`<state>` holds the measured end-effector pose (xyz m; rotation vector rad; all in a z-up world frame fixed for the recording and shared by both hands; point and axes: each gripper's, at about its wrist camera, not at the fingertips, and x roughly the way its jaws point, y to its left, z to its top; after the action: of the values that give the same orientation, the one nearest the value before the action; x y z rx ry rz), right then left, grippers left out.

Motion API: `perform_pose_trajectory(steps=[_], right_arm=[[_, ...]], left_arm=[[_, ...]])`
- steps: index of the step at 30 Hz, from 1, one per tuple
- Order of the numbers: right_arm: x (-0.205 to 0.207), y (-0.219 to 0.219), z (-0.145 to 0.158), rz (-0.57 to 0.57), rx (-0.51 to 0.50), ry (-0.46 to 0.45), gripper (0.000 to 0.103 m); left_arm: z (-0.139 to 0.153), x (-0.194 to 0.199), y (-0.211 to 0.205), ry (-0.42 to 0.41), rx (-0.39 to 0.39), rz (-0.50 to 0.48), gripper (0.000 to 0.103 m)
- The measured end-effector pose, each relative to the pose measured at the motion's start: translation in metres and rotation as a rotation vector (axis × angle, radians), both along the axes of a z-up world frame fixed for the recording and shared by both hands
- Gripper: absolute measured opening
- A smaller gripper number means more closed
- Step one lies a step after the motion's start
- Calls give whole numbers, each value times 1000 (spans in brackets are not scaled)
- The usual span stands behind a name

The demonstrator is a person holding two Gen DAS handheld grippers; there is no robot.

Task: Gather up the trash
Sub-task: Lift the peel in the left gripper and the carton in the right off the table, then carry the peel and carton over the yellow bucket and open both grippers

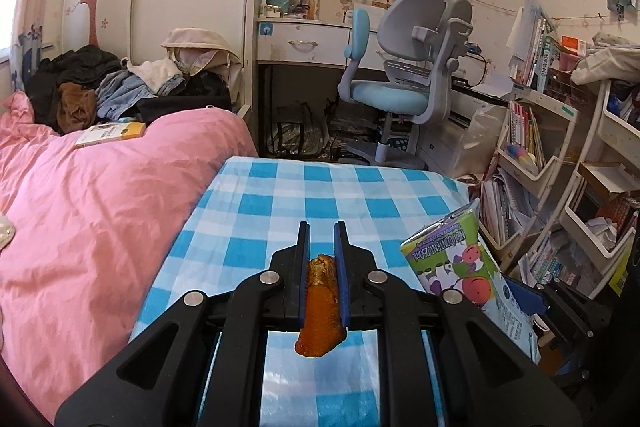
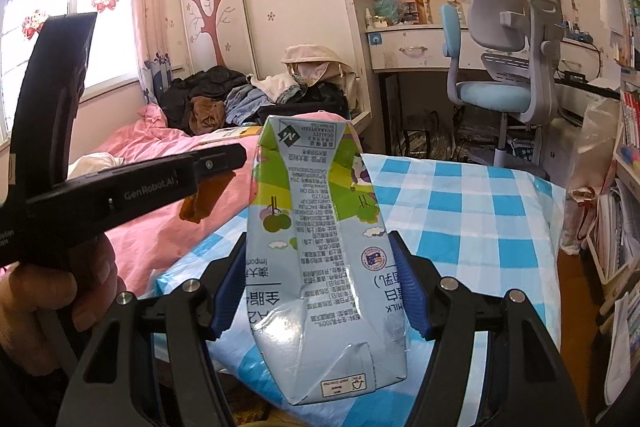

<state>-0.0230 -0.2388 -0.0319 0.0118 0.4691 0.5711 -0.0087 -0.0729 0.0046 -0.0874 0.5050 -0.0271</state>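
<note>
Both pieces of trash in hand, carried above the checked worktop (image 1: 280, 195).
Left gripper (image 1: 323, 247) nearly closed, pinching orange-brown scrap (image 1: 322, 311); right gripper (image 2: 320, 283) clamps milk carton (image 2: 320, 267), jaws wide. No bin in view; next move: find one, release both.

Bright window daylight, fisheye-warped edges

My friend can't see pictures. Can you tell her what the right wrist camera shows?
The right gripper clamps a crumpled pale-blue milk carton above a blue-and-white checked tablecloth. At left, the left gripper pinches an orange-brown peel scrap near a pink duvet.
</note>
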Motion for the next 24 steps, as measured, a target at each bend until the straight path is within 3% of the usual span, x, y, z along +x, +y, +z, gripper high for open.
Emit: perform_pose_trajectory(steps=[24], right_arm=[[-62, -5, -17, 36, -13, 54, 65]], left_arm=[[-26, -74, -7, 80, -8, -10, 12]])
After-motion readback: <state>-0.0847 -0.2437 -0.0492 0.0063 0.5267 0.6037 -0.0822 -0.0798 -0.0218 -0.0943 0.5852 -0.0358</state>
